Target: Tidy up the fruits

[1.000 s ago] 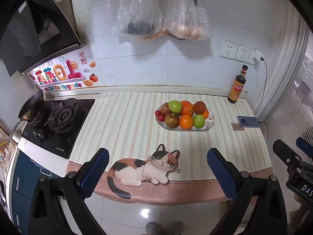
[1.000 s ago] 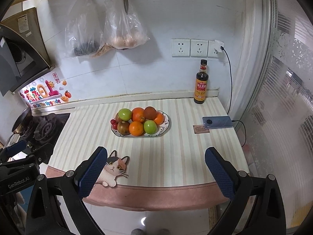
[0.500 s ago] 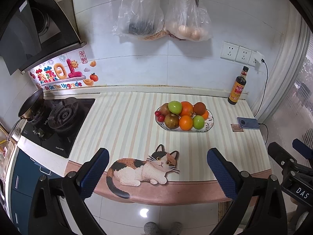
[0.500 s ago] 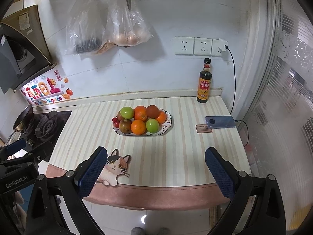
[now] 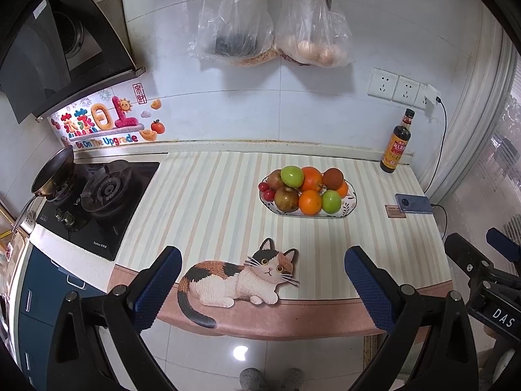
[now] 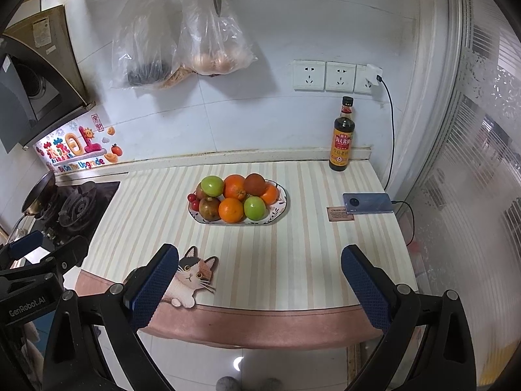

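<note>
Now, fruits [image 5: 307,190]: heaped together on plate [image 5: 351,199], likely tidied, perhaps awaiting sorting.
Left gripper [image 5: 259,280]: wide open, empty.
Right gripper [image 6: 260,277]: wide open, empty.

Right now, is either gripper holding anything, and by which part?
Nothing is held. The left gripper and right gripper both have jaws wide open, short of the fruit plate.

The fruit plate [image 6: 280,208] sits mid-counter [image 6: 293,260], far from my spread claws. The stove [image 6: 78,208] lies left; bottle [image 6: 342,140] far right, phone [image 6: 368,203] right, cat mat [image 6: 192,277] near.
</note>
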